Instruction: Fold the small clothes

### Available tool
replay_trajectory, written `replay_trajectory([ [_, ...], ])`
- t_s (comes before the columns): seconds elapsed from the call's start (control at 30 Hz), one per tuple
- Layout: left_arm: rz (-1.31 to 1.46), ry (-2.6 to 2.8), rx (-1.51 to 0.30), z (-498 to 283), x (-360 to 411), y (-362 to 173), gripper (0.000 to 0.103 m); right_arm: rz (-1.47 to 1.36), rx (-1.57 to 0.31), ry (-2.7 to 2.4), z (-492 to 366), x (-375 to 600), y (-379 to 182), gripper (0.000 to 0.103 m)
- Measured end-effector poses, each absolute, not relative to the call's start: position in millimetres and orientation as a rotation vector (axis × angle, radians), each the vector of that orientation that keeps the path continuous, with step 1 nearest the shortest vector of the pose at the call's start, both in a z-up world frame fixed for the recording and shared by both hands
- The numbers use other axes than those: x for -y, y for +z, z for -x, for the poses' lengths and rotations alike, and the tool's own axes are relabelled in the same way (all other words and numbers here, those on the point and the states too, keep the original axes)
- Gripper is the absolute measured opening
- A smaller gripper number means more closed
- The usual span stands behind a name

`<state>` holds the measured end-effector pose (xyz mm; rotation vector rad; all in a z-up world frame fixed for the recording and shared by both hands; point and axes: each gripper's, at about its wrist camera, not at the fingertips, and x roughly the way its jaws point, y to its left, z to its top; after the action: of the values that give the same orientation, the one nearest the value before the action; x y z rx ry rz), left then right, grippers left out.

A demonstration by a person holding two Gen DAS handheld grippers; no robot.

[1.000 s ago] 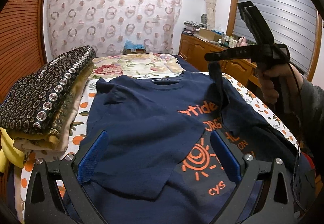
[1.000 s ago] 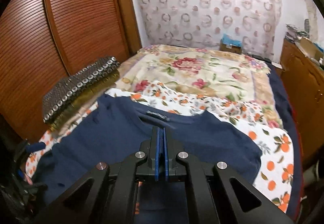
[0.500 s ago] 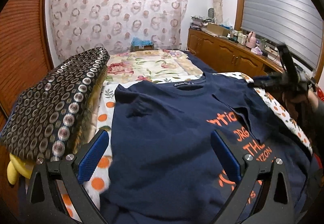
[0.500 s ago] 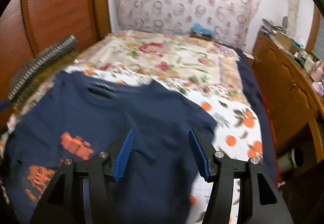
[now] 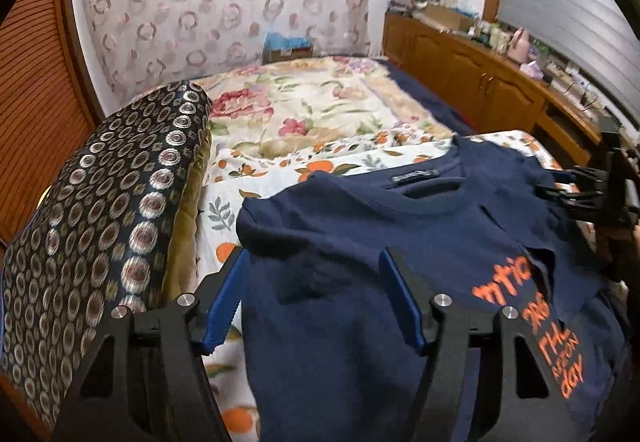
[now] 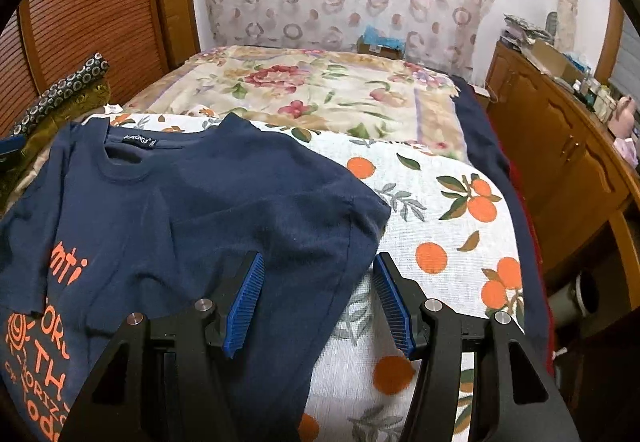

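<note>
Navy cotton T-shirt (image 6: 208, 210) flat on bed, orange print partly legible: "THE", "day". Left claw (image 5: 316, 298) closing over sleeve, unpinched; right claw (image 6: 320, 302) apart.

Navy T-shirt (image 6: 224, 210) with orange print lies front-up, sleeves folded inward

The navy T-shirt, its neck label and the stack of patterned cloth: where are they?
navy T-shirt (image 6: 248, 210), right wrist view, chest fabric.
neck label (image 6: 138, 140), right wrist view, label middle.
stack of patterned cloth (image 5: 108, 210), left wrist view, top layer.
</note>
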<state>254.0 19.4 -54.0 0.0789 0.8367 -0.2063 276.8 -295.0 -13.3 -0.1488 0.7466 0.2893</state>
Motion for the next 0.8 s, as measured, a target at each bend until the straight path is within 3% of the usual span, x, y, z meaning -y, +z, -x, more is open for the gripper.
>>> replay_trajectory([
  [0.63, -0.105, -0.179, -0.983, -303.8, -15.2, -92.1, 0.065, 0.142, -0.747, 0.295, -278.0, 304.4, -21.1, 0.059],
  [0.73, -0.090, -0.195, -0.985, -306.0, -16.7, -93.6, 0.050, 0.142, -0.747, 0.296, -278.0, 305.0, -21.0, 0.059],
  [0.8, -0.098, -0.202, -0.978, -304.9, -16.8, -92.7, 0.033, 0.142, -0.747, 0.296, -278.3, 305.3, -20.9, 0.059],
])
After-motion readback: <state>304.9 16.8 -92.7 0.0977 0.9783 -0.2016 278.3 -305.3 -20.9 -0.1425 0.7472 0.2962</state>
